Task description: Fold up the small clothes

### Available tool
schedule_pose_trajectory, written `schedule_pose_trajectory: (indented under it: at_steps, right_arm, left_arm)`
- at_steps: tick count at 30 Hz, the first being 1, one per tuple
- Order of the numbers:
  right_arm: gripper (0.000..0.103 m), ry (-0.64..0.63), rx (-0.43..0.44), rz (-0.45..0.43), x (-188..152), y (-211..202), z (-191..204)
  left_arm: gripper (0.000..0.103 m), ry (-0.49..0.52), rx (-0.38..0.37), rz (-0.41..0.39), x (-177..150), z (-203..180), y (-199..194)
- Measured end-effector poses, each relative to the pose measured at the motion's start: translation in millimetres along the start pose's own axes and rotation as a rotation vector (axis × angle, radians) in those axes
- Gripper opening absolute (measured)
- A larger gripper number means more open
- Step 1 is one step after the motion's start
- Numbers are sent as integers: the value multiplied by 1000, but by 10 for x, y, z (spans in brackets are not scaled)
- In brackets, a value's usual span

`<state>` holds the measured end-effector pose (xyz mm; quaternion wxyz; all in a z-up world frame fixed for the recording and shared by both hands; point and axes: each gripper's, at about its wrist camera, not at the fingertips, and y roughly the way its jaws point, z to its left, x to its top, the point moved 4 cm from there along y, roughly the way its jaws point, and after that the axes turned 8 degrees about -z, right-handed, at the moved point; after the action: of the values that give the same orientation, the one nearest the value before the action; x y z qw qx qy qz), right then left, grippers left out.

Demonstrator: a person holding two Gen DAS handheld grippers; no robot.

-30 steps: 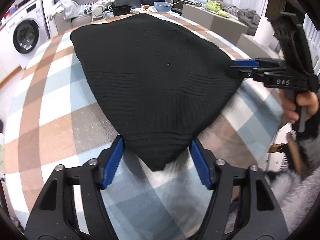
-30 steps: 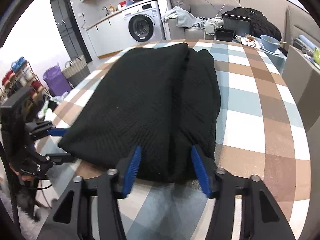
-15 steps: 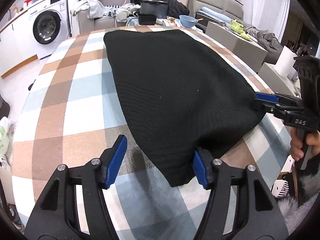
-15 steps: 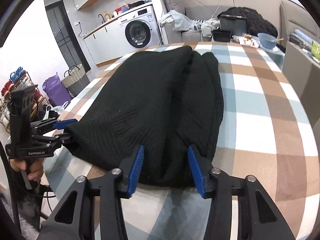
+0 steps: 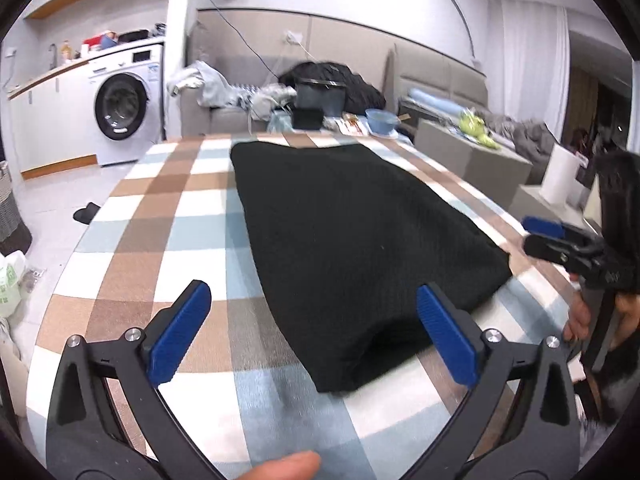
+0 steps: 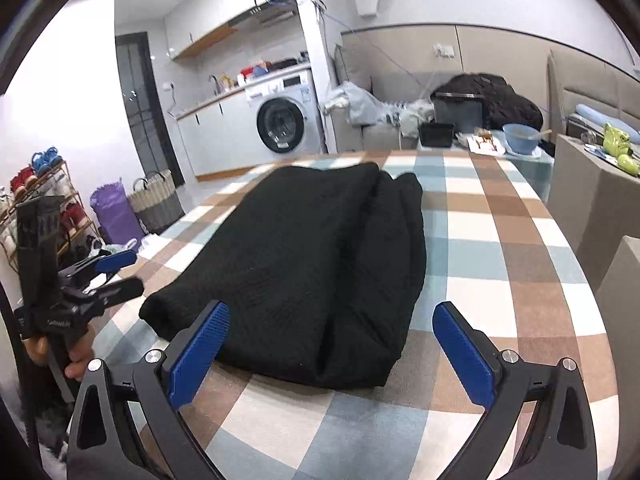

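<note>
One black knit garment [image 6: 312, 264], lengthwise away

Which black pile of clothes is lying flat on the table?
The folded black sweater on the checked table. The other black pile sits heaped on the sofa behind.

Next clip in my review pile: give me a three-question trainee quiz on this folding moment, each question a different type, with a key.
1. True or false: the left gripper is clamped on the black knit garment.
2. Multiple choice: the garment lies on A) a checked tablecloth, B) a bare wooden floor, C) a sofa cushion.
3. Short answer: which large appliance stands behind the table?

Key
1. False. Its jaws are opening, and the pads stand clear of the cloth; the right gripper is opening likewise, off the garment.
2. A, the checked tablecloth.
3. The washing machine.
</note>
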<state>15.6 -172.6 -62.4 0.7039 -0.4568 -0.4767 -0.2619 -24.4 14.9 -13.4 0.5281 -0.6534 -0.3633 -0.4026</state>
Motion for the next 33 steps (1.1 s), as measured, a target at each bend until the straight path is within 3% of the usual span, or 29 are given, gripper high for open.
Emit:
schedule_pose_trajectory:
  at_steps: [4, 7, 16, 33]
  right_arm:
    - [103, 5, 30, -25, -10, -35, 1]
    - [103, 13, 63, -40, -1, -46, 26]
    - [103, 8, 101, -42, -33, -24, 99]
    - [103, 20, 102, -38, -68, -8, 88]
  left_arm:
    - [102, -54, 57, -25, -9, 59, 1]
    - [102, -37, 60, -61, -1, 69, -8]
    - [102, 14, 49, -56, -55, -21, -23]
    - [102, 17, 39, -47, -84, -3, 10]
